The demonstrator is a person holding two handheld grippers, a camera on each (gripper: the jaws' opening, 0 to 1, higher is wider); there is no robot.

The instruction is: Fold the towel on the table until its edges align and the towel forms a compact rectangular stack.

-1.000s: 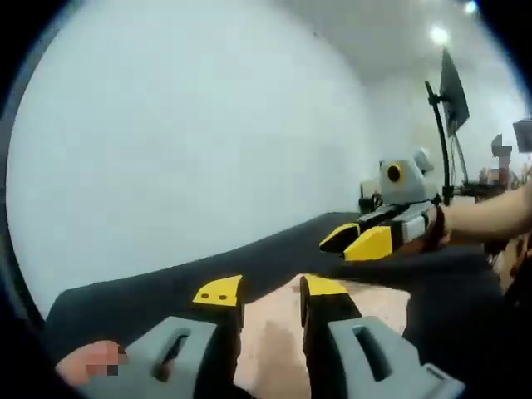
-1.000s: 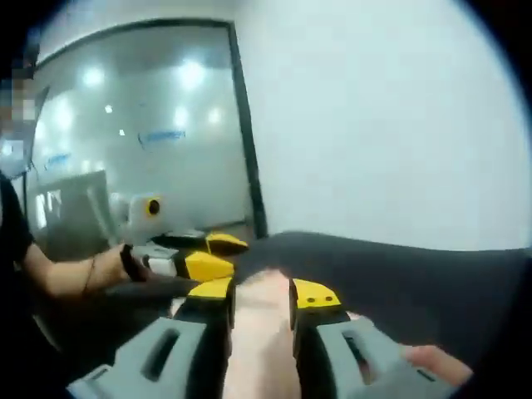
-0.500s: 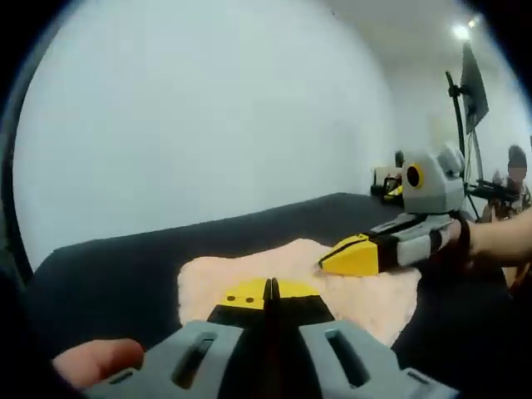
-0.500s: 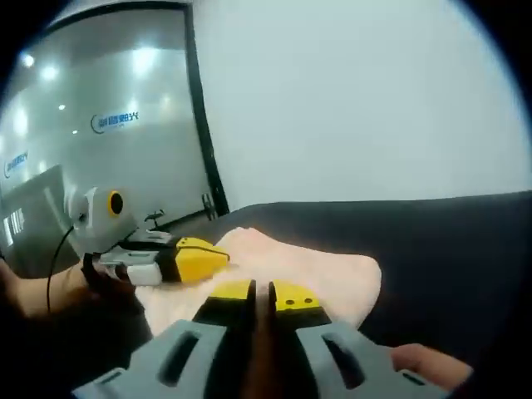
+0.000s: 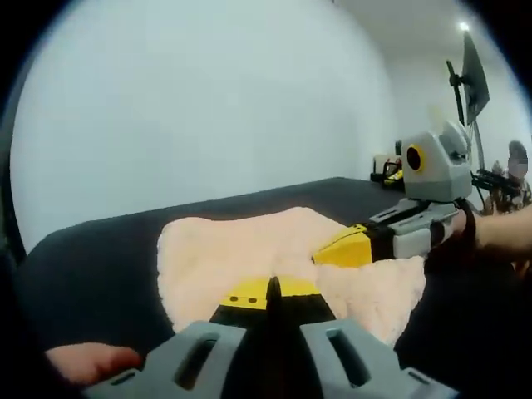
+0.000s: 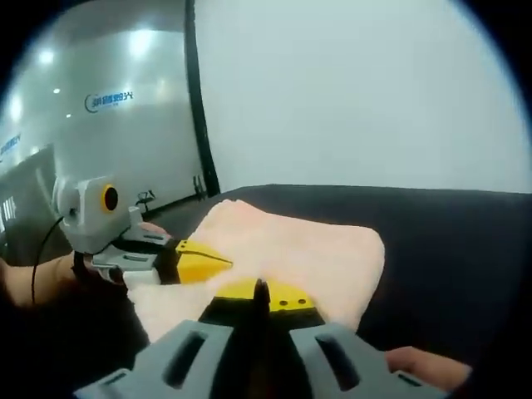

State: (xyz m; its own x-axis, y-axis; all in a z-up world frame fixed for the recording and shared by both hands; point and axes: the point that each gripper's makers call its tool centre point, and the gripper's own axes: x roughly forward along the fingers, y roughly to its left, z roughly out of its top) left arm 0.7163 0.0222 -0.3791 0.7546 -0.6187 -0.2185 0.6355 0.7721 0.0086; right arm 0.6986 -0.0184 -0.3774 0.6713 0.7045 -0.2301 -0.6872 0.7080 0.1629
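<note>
Both grippers closed since a second ago: left gripper and right gripper jaws pinched together at near edge of pink towel on dark table.

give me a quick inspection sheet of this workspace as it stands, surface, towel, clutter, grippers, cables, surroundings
surface: dark table, bare around the towel.
job's things: one pale pink towel lying on the table, edges uneven, not a neat rectangle.
clutter: nothing seen on the table besides the towel.
grippers: left gripper jaws closed at the towel's near edge; right gripper jaws closed at the towel's near edge. Whether cloth is pinched, cannot tell.
cables: a thin dark cable runs by the left gripper's handle in the right gripper view.
surroundings: plain light wall; glass partition with a logo; a stand with a dark panel at the room's edge.
</note>
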